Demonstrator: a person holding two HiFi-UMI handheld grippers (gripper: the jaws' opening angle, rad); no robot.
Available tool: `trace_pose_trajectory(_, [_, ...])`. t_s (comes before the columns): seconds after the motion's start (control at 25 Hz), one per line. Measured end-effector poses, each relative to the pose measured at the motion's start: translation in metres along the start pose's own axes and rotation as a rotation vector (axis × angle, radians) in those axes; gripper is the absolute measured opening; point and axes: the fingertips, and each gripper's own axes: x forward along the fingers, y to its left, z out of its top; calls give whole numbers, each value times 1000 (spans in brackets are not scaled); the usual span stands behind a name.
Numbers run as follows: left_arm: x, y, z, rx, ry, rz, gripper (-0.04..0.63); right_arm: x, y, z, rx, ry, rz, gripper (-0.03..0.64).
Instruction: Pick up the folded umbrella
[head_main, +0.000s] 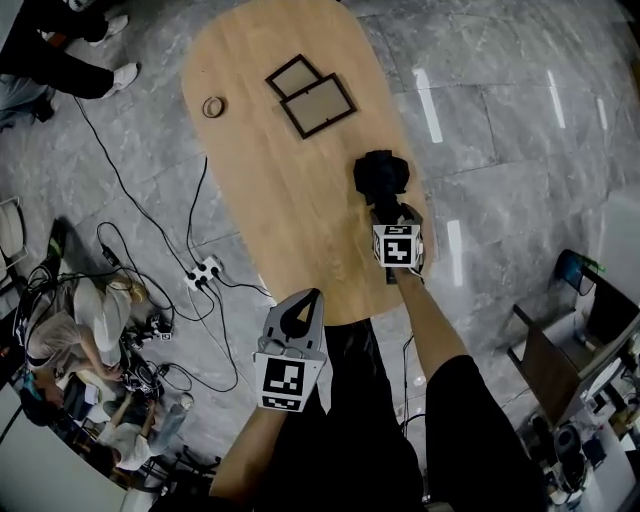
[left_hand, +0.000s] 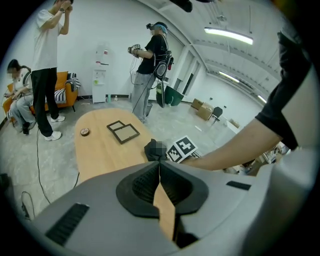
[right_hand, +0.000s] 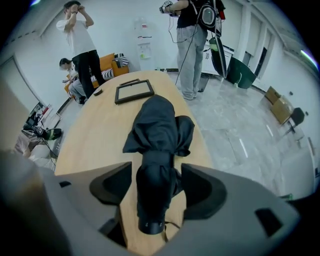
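Right tool (right_hand: 156, 175), jaws spread, around folded umbrella (right_hand: 157, 125) on wooden table (right_hand: 95, 130)

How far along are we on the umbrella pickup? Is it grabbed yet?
Done: the right gripper is lined up, its jaws either side of the umbrella near its handle end. In hand: the jaws look apart, not yet squeezing, and the umbrella lies on the table. To do: close and lift. The left gripper is shut and empty.
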Motion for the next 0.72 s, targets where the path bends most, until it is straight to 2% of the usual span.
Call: trace_pose_trajectory(0.72, [-2,20,-26,-57,37,40,15,42,-3,0,0,96,13,298])
